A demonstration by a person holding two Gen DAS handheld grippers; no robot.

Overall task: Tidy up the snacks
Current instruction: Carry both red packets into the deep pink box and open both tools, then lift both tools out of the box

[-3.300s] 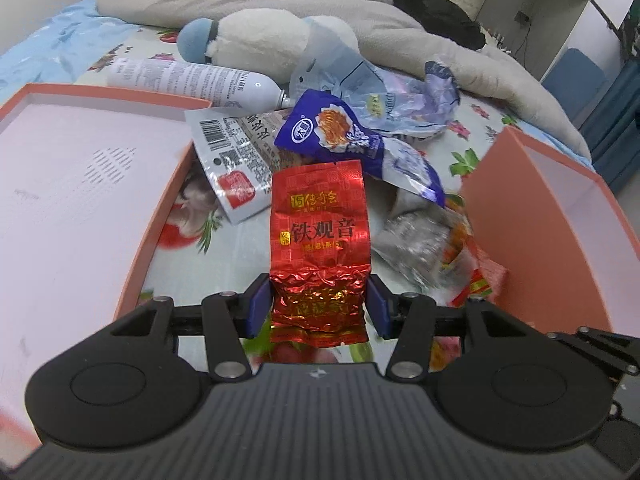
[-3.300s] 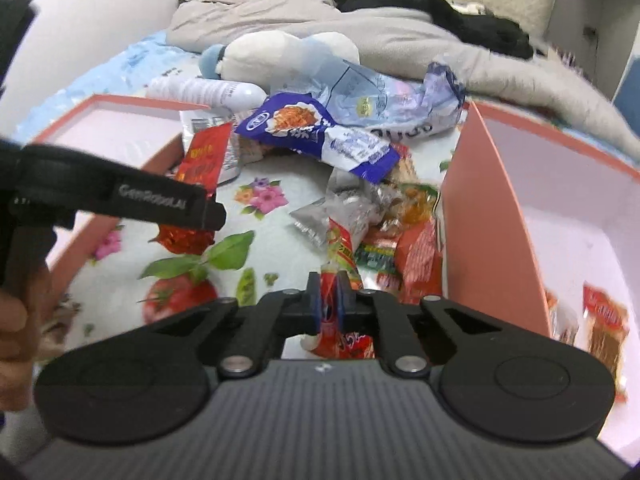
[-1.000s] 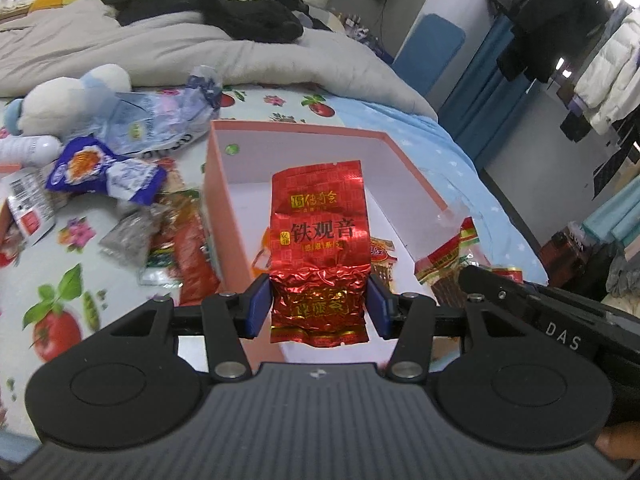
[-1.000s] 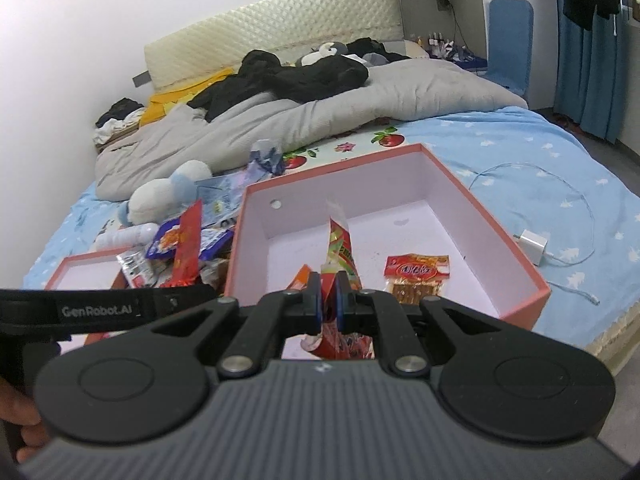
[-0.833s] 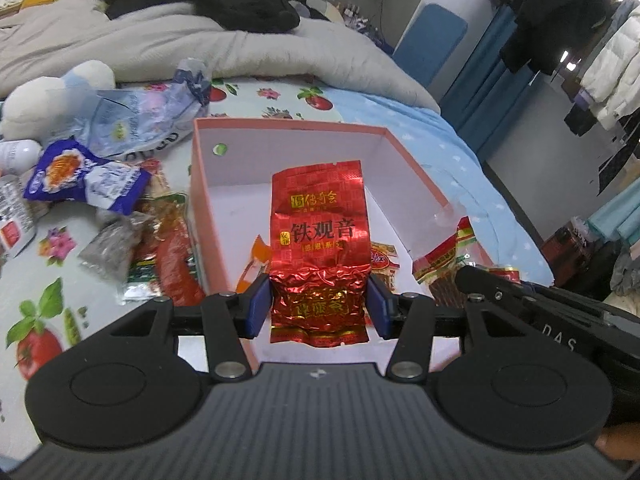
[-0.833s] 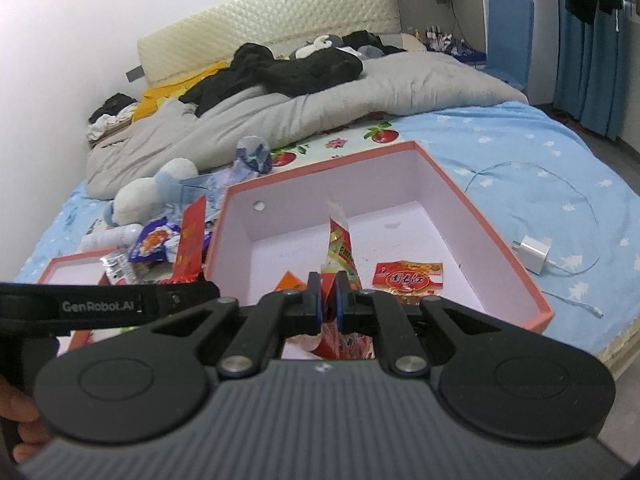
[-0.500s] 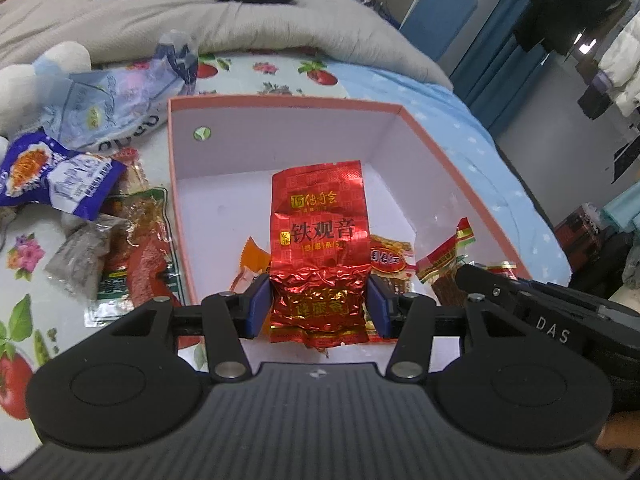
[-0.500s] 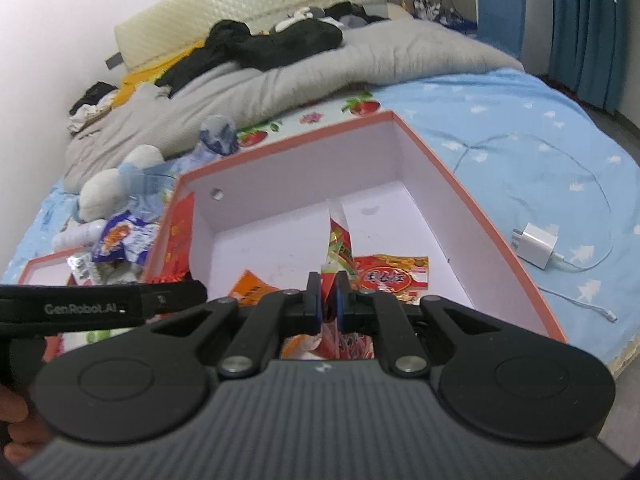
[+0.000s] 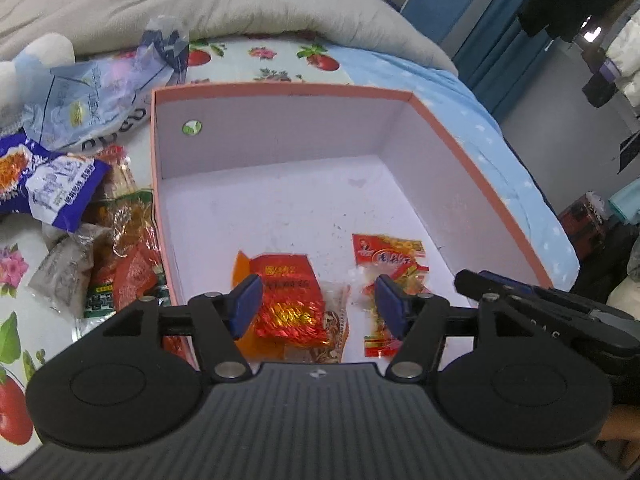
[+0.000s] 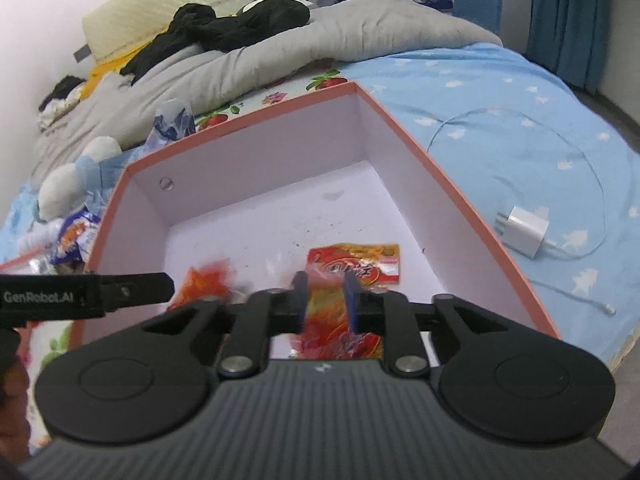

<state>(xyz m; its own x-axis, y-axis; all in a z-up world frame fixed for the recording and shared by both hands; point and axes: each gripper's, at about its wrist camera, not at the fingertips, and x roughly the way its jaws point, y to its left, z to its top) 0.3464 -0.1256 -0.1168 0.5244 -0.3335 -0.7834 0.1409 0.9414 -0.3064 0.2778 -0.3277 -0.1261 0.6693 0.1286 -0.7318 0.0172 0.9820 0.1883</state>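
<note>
— Left wrist view?
— Left gripper [image 9: 318,304] spread wide, holding nothing. Red foil tea packet [image 9: 287,300] lying flat on the floor of the pink box [image 9: 280,90], just ahead between the fingers.

— Right wrist view?
— Right gripper [image 10: 325,300] parted narrowly, gripping nothing. Red snack packet [image 10: 354,264] on the box [image 10: 460,196] floor just beyond the fingertips. White charger [image 10: 522,230] off to the right, outside.

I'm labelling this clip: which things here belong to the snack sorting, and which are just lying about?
Part of the job:
pink box
red tea packet in it
red-yellow snack packet in it
loose snack packets beside the box
left gripper, right gripper, both with jaws open

Just lying about:
white charger
grey duvet
plush toy
</note>
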